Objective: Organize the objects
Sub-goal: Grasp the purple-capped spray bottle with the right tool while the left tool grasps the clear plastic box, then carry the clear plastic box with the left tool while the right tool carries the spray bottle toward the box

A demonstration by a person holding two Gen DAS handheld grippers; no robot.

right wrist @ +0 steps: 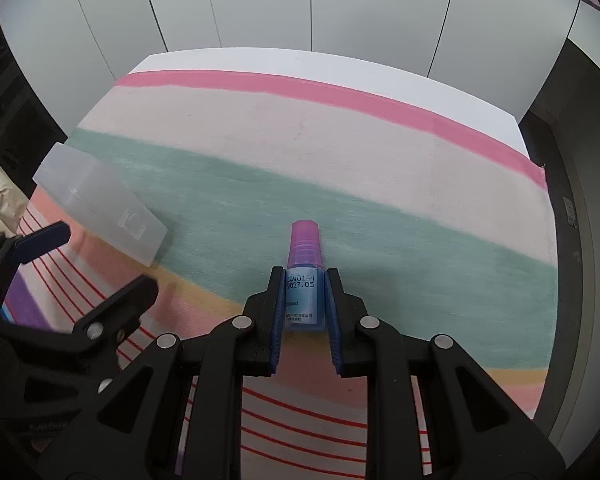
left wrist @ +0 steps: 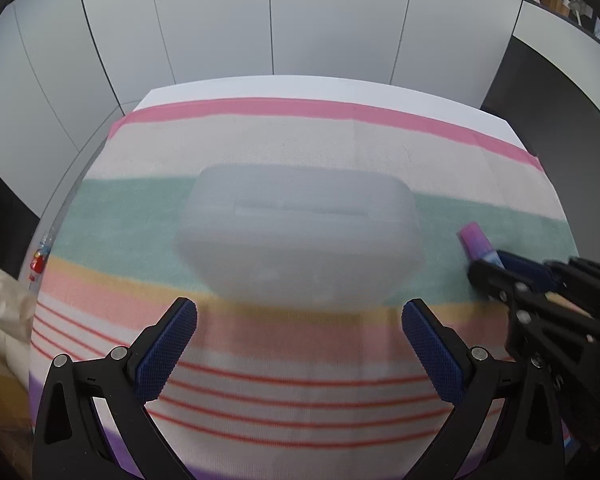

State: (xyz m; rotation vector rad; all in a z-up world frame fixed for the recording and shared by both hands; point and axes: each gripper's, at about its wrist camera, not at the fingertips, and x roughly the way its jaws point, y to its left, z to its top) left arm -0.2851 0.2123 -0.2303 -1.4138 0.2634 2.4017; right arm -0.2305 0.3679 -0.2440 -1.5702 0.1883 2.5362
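The right claw (right wrist: 303, 300) is clenched on a small bottle (right wrist: 303, 276) with a purple cap, held above the striped cloth (right wrist: 380, 160) near the desk's right edge. The left claw (left wrist: 300, 344) is spread wide, released, just before a translucent box (left wrist: 300, 236) at mid-desk.

A purple-capped bottle (right wrist: 303, 280) is clamped between the right tongs (right wrist: 303, 300) above the striped surface (right wrist: 380, 208); a translucent box (right wrist: 100, 200) is seen left.
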